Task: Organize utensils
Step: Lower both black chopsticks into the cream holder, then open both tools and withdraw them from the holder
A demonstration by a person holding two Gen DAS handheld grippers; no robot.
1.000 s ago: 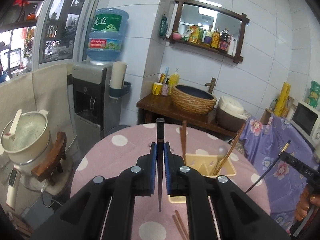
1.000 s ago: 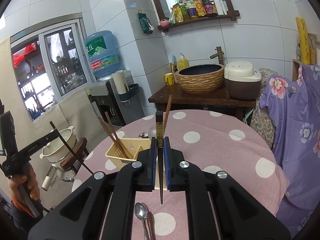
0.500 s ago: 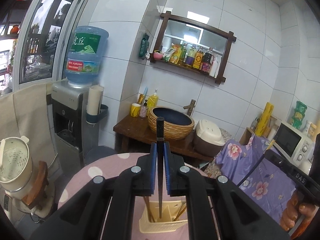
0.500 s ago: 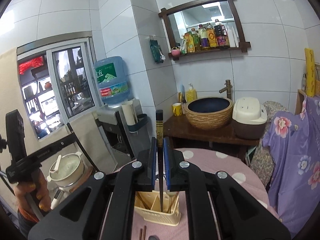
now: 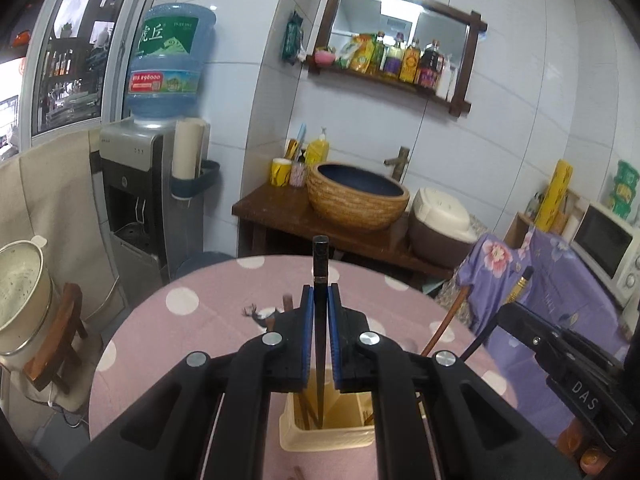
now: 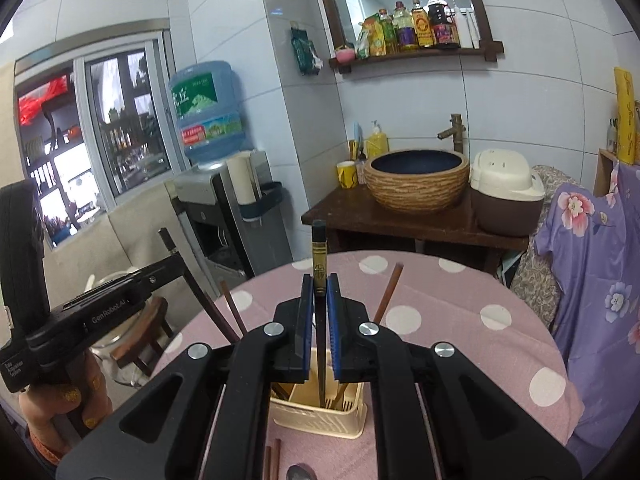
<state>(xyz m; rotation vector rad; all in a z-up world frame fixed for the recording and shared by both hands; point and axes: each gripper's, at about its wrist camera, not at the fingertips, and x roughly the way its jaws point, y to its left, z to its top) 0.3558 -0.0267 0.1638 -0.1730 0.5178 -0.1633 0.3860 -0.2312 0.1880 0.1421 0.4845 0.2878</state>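
Observation:
My left gripper (image 5: 320,292) is shut on a black chopstick (image 5: 320,264) that stands upright, its lower tip hanging over the cream utensil basket (image 5: 328,438). My right gripper (image 6: 320,282) is shut on another black chopstick (image 6: 319,256) with a gold band, its tip down above the same basket (image 6: 318,420). Brown chopsticks (image 6: 386,294) lean in the basket. Each view shows the other gripper at its side, the right one (image 5: 560,364) and the left one (image 6: 92,312), both slanted over the basket.
The basket sits on a round table with a pink polka-dot cloth (image 6: 460,312). A spoon (image 6: 300,472) and brown chopsticks (image 6: 272,460) lie on the cloth near me. Behind stand a water dispenser (image 5: 148,200), a wooden stand with a basin (image 5: 356,196) and a cloth-covered chair (image 6: 592,264).
Both grippers swung up and then came back down over the basket with their chopsticks still held. The basket now sits closer beneath the tips than a second ago.

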